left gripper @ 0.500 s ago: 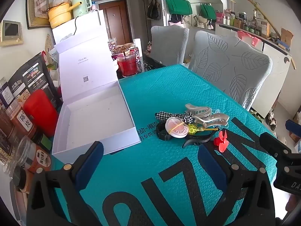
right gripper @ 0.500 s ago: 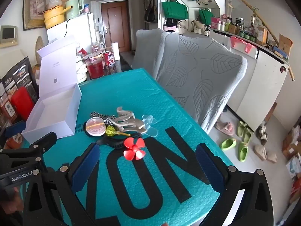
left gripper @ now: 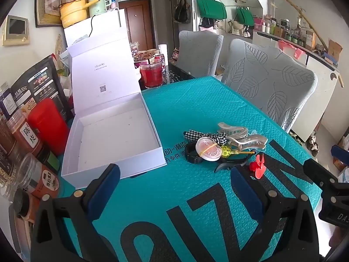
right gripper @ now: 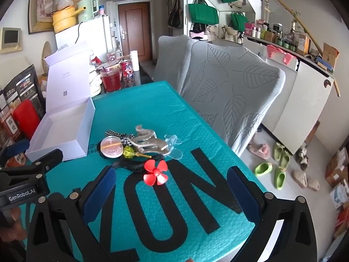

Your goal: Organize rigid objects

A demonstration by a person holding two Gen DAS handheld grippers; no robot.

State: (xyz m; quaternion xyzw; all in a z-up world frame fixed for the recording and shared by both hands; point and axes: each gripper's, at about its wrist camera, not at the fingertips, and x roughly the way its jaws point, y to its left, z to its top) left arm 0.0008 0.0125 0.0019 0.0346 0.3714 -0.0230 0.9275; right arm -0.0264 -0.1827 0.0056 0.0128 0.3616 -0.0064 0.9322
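A small pile lies on the teal mat [left gripper: 196, 100]: a red propeller [left gripper: 257, 168] [right gripper: 156, 172], a round clear case [left gripper: 208, 148] [right gripper: 111, 146], a yellow-green lollipop [left gripper: 226, 152] [right gripper: 129, 151], a checkered bow [left gripper: 192, 135], clear hair clips [left gripper: 244, 138] [right gripper: 150, 142] and a black clip [right gripper: 133, 166]. An open white box [left gripper: 113, 139] [right gripper: 63, 126] stands left of the pile, nothing in it. My left gripper [left gripper: 174, 187] is open, low, between box and pile. My right gripper [right gripper: 171, 187] is open, just short of the propeller. Nothing sits between either pair of fingers.
Jars and a red tin [left gripper: 47, 126] line the table's left edge. A red drink jar [left gripper: 151, 74] and cans stand behind the box. Two grey leaf-pattern chairs [left gripper: 268, 83] flank the far right side. Slippers [right gripper: 277, 166] lie on the floor past the table's right edge.
Both views have shifted very slightly; the pile and box look a touch nearer. No object has moved and both grippers stay open.
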